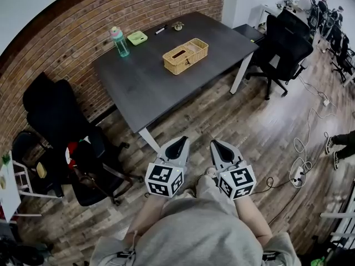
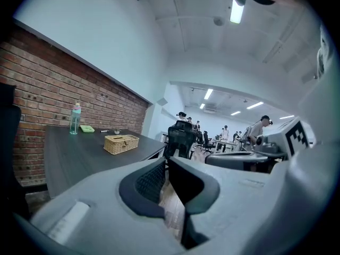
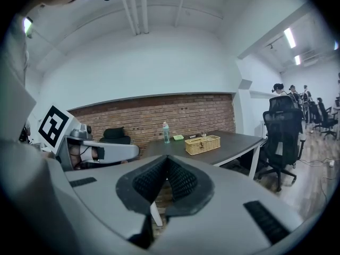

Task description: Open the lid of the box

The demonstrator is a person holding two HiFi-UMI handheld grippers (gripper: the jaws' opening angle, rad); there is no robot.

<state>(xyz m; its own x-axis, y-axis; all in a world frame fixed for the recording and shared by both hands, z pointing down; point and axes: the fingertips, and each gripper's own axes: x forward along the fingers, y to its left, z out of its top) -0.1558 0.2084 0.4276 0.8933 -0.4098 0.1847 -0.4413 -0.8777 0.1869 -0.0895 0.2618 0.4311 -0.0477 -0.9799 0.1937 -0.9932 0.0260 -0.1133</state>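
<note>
Progress: I judge nothing is done yet. The lid is down on the box, and the approach, the grip and the lift are all left to do.
Table (image 1: 138,87): the dark desk stands against the brick wall, ahead of me across a strip of wooden floor. I stand well back from its near corner.
Box (image 1: 185,55): a woven basket-style box sits on the far right part of the table, well apart from the bottle (image 1: 118,41) and the green dish (image 1: 137,37) by the wall.
Lid: it lies flat on the box with a slot in its middle. I see no gap at the rim.
Left gripper (image 1: 178,143): I hold it low in front of my body, jaws drawn together with only a slit between them and nothing in it. In its own view the box (image 2: 121,143) lies far off, up and left of the tips.
Right gripper (image 1: 217,144): it is just beside the left one, jaws closed and empty. Its view shows the box (image 3: 202,144) far ahead, slightly right of the tips.
Gap: both grippers are well apart from the box, touching nothing.
</note>
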